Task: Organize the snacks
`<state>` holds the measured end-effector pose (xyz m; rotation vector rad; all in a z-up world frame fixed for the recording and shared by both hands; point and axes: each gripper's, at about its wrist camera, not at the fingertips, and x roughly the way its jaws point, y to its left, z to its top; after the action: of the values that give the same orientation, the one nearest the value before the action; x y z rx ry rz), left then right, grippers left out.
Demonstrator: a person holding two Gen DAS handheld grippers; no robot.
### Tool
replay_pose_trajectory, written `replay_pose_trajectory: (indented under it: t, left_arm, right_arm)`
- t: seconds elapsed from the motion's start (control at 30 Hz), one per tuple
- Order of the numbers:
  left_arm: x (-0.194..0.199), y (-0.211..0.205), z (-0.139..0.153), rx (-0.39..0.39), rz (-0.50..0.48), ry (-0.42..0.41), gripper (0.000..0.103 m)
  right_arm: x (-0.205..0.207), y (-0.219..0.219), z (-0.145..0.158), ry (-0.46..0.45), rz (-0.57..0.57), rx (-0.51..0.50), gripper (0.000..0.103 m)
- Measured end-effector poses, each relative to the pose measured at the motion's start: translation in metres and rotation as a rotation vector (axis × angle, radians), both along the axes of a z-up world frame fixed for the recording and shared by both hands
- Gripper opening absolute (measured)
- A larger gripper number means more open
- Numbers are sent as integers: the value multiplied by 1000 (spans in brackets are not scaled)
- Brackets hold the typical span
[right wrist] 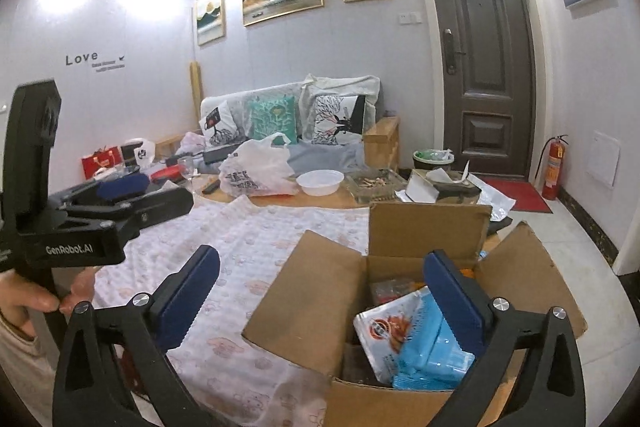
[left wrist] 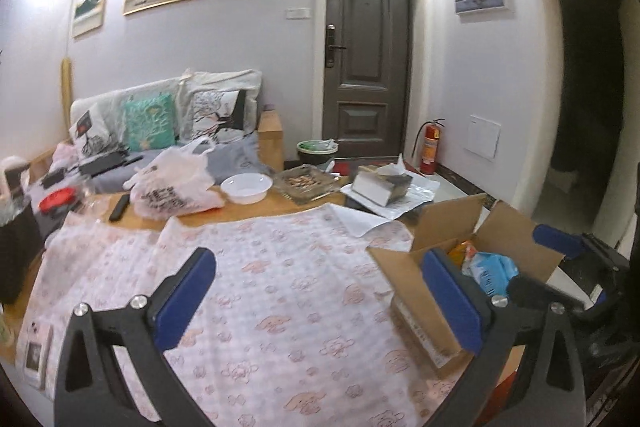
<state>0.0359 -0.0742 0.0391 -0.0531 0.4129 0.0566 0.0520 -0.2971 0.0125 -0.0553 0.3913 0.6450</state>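
An open cardboard box (right wrist: 320,291) stands on the pink-patterned tablecloth (right wrist: 248,239) and holds several snack packets, with a blue one (right wrist: 424,351) and a white-and-orange one (right wrist: 384,327) on top. My right gripper (right wrist: 322,301) hovers open over the box's left flap, nothing between its blue pads. My left gripper (left wrist: 320,297) is open above the cloth, left of the same box (left wrist: 420,307), and holds nothing. In the right wrist view the left gripper (right wrist: 120,187) shows at the left edge, held by a hand (right wrist: 36,295). The right gripper's blue pad (left wrist: 558,241) shows at the right of the left wrist view.
Beyond the cloth sit a white plastic bag (left wrist: 176,183), a white bowl (left wrist: 246,187), a glass tray of snacks (left wrist: 308,183), a tissue box (left wrist: 382,183) and a remote (left wrist: 119,207). A wine glass (right wrist: 188,167) stands at the left. A sofa with cushions (left wrist: 160,123) is behind.
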Motion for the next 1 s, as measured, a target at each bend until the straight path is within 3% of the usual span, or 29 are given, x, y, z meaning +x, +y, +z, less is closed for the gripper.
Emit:
replay_pose_trajectory:
  t: [0.23, 1.0]
  left_arm:
    - [-2, 11, -15, -35, 20, 23, 102]
    - [0, 9, -17, -41, 13, 31, 102]
  right_arm:
    - [-5, 6, 1, -9, 7, -1, 102]
    - [-7, -2, 3, 1, -5, 2, 102]
